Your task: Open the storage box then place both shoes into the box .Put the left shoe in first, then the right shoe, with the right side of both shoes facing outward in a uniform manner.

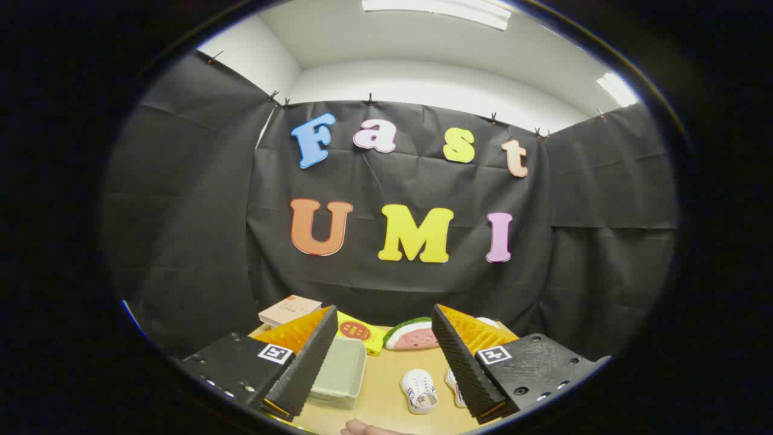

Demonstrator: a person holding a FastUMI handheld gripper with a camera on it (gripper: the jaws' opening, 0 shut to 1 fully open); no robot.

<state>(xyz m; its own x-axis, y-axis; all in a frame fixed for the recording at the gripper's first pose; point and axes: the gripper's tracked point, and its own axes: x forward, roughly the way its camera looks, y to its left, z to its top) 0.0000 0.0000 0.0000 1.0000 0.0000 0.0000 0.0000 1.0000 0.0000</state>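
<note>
Gripper fingers spread wide, holding nothing, high over the table. Between them, one white shoe lies lengthwise, running away from the fingers; the second shoe is half hidden by the right finger. The storage box, lid closed, sits beside the left finger.

No words or numbers can be read here. The hand-held gripper, its fingers spread wide apart, carries a small square black-and-white coded marker on each side. Beyond the fingers, a flat yellow packet bears a round red emblem, its print too small to read. A tan cardboard box shows only faint, illegible print.
</note>
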